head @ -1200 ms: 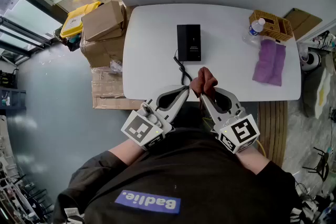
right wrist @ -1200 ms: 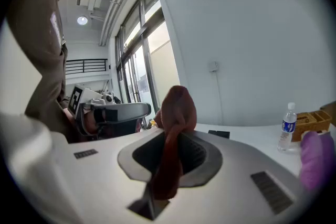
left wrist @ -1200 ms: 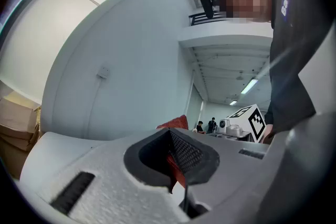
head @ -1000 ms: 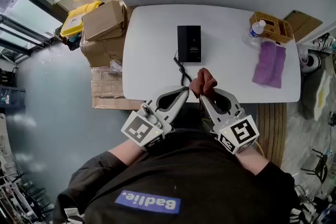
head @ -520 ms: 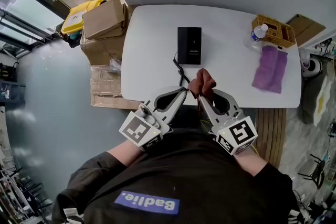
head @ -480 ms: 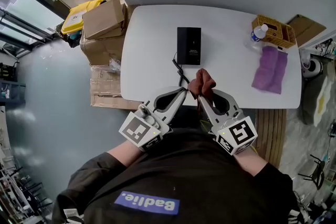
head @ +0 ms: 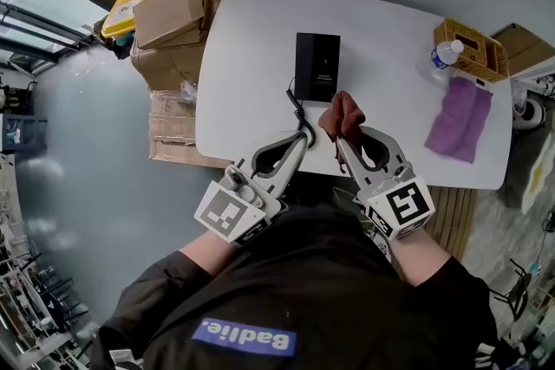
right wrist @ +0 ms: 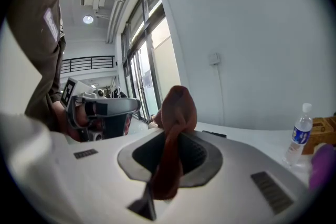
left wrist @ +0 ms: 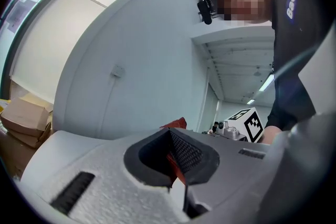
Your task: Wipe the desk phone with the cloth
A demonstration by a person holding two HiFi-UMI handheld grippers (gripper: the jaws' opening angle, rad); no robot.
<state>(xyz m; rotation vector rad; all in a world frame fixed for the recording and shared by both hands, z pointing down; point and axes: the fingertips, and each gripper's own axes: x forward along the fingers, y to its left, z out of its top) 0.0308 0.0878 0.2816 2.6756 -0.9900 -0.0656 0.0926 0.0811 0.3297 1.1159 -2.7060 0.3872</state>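
as the left tool (left wrist: pixel 176 168) pinches a cloth (head: pixel 341 111) edge | right tool (right wrist: pixel 167 165) clamped on its bunch

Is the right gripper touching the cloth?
Touching. In the right gripper view, the right gripper has its jaws shut on the cloth, which pokes up between them.

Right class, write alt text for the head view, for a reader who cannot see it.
Seen from above, a person grips a rust-red cloth with both the left gripper and right gripper, just short of a black desk phone on a white table. A purple cloth, bottle and basket sit at its right end.
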